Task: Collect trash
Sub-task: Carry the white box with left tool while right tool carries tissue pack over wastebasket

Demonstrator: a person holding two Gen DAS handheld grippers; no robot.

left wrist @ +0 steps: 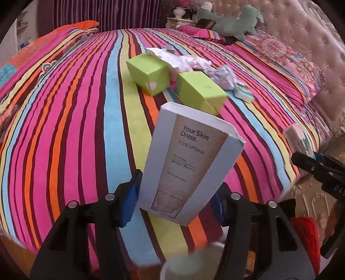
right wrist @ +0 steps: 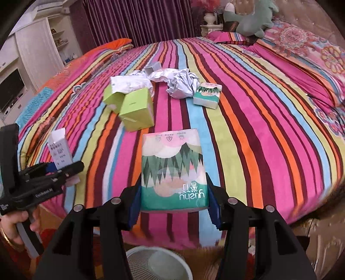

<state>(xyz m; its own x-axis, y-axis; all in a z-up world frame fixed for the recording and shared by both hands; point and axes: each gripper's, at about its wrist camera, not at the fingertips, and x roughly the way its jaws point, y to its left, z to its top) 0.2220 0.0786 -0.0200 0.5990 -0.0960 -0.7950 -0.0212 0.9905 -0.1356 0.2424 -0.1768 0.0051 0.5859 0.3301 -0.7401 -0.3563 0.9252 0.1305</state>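
Observation:
My left gripper [left wrist: 174, 200] is shut on a white cosmetic box [left wrist: 189, 159] printed "Your Skin Dress", held above the bed's near edge; it also shows in the right wrist view [right wrist: 59, 150]. My right gripper [right wrist: 173, 204] is shut on a green tissue pack [right wrist: 173, 170], also seen small in the left wrist view [left wrist: 297, 137]. On the striped bedspread [right wrist: 248, 129] lie two lime-green boxes [right wrist: 137, 109], crumpled white paper [right wrist: 183, 83], a white wrapper [right wrist: 127, 83], a small grey box [right wrist: 153, 67] and a second tissue pack [right wrist: 207, 94].
A white mesh waste bin [right wrist: 159, 262] stands on the floor below the grippers, by the bed's edge. Pillows and a green plush toy [right wrist: 252, 19] lie at the headboard. A white cabinet [right wrist: 32, 53] stands at the left.

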